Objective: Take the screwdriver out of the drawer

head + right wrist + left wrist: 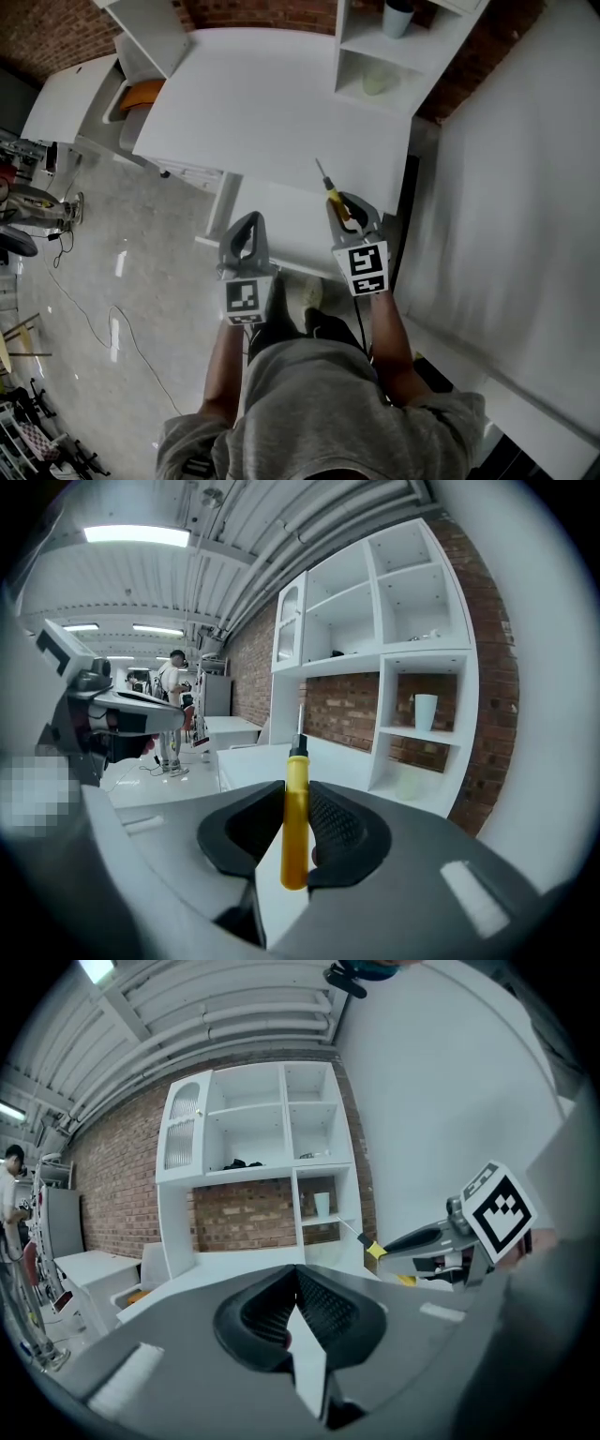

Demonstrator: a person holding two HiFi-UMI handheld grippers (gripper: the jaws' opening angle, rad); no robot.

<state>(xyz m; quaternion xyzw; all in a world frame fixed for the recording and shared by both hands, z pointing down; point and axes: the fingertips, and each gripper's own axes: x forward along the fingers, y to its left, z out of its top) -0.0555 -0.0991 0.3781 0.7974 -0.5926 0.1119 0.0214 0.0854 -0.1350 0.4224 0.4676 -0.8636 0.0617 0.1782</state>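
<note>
Two grippers were raised in front of the person, just short of the front edge of the white desk point(272, 103). The head view alone showed them side by side, and the screwdriver point(330, 191) in the right gripper point(351, 204), its thin shaft reaching over the desk's front edge. That view did not show how the jaws stood; each gripper view did.

In the right gripper view the right gripper point(298, 803) was clamped on the screwdriver point(296, 829): both pads pressed on the yellow handle, with the black collar and steel shaft rising beyond the tips. In the left gripper view the left gripper point(295, 1281) had its jaws together with nothing between them.

Each gripper view also caught the other gripper from the side. The left gripper view showed the right gripper point(424, 1239) with the screwdriver point(374, 1250) poking out of it. The right gripper view showed the left gripper point(127, 711) at its left edge.

Both gripper views showed the front of the white shelf unit point(380, 658) at the desk's back edge, with a pale cup point(426, 711) in one compartment. The head view cut off that unit at the top of the picture.

A white ledge point(281, 225) stuck out below the desk's front edge. Whether it was the drawer could not be told.
</note>
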